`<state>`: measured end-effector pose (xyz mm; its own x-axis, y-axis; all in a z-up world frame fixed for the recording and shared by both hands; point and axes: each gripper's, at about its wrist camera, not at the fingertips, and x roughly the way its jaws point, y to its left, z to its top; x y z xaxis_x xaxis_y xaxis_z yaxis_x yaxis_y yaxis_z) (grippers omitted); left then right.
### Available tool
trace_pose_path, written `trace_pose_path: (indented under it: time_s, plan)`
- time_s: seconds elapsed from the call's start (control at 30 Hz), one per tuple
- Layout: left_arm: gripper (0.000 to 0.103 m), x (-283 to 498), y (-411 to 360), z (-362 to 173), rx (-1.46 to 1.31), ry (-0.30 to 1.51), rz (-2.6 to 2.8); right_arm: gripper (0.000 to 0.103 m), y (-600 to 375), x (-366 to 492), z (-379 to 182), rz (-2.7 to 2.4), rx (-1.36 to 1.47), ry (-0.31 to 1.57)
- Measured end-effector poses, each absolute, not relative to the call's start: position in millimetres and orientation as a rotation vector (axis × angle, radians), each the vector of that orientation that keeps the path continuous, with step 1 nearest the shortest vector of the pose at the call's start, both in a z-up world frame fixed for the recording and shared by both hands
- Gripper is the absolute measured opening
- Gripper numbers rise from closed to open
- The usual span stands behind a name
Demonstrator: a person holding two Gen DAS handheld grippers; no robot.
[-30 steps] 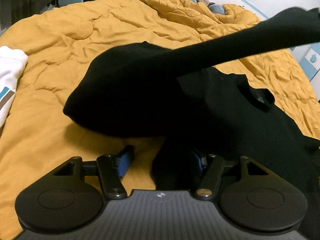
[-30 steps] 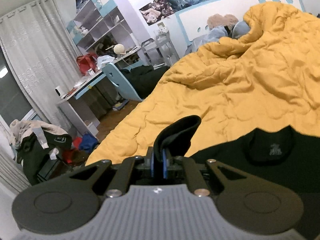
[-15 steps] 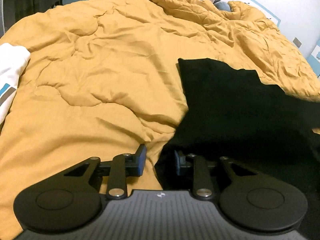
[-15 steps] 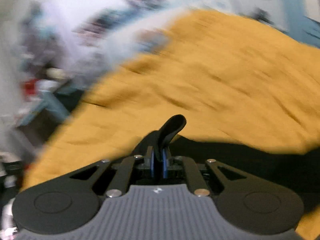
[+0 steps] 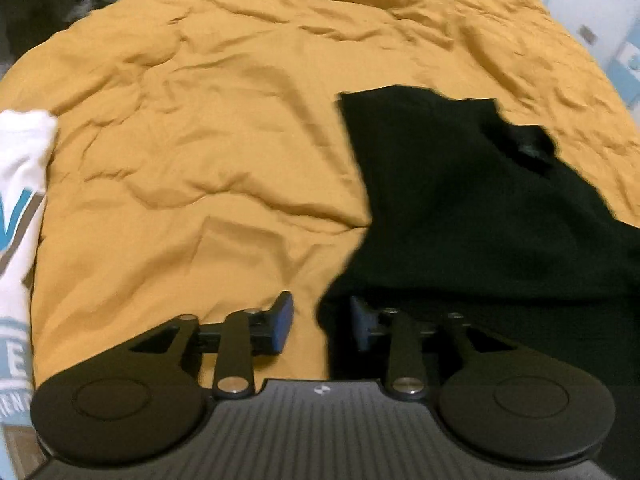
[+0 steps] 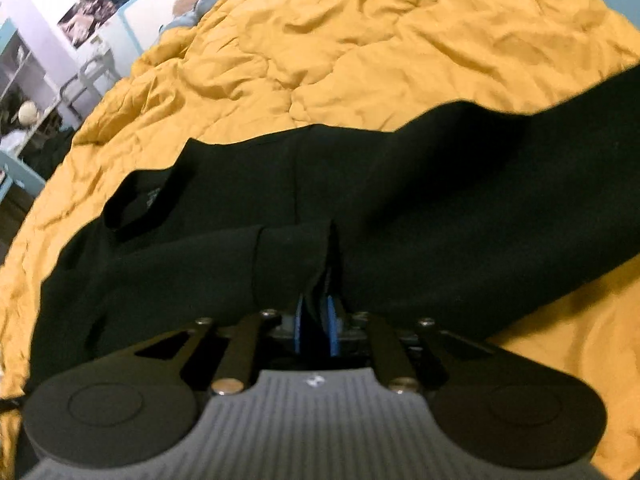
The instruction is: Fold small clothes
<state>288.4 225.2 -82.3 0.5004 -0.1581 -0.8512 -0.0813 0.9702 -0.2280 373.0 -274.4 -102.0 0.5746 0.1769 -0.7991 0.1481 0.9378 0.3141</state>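
A black shirt (image 5: 472, 200) lies on the yellow duvet (image 5: 220, 140), its left side folded over toward the middle and its collar (image 5: 528, 148) at the upper right. My left gripper (image 5: 322, 322) is open, low at the shirt's near left edge, with cloth beside the right finger. In the right wrist view the shirt (image 6: 400, 208) spreads across the duvet (image 6: 380, 40), collar (image 6: 140, 204) at the left. My right gripper (image 6: 316, 324) is shut on a fold of the black shirt.
A white garment with blue print (image 5: 20, 208) lies at the duvet's left edge. Shelves and a desk (image 6: 24, 120) stand beyond the bed on the left. Pillows lie at the headboard (image 6: 192, 12).
My right gripper carried the shirt's sleeve and side across the body and down onto it. My left gripper let go of the cloth and opened.
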Motion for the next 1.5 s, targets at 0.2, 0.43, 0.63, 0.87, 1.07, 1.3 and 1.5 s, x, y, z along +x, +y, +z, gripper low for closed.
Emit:
trace_pose_path:
  time_s: [0.2,0.43,0.63,0.87,1.07,1.3,1.5]
  plan:
    - [0.066,317,237,-51,-0.411,0.878,-0.103,0.036,-283,366,-91,0.058,0.393,0.93]
    - [0.065,380,251,-105,-0.705,0.845,-0.027,0.036,-292,368,-82,0.042,0.431,0.874]
    - [0.03,392,256,-142,-0.85,0.823,-0.014,0.036,-293,384,-89,0.053,0.459,0.864]
    - [0.003,384,258,-108,-0.752,0.698,-0.098,0.0,-282,381,-98,0.064,0.467,0.831]
    - [0.003,397,235,-89,-0.413,0.734,-0.059,0.0,-283,374,-87,0.079,0.438,0.768]
    - [0.012,387,236,-102,-0.38,0.816,0.042,0.005,-283,374,-100,0.036,0.418,0.823]
    - [0.062,364,243,-93,-0.553,0.868,-0.087,0.026,-283,360,-98,0.063,0.438,0.818]
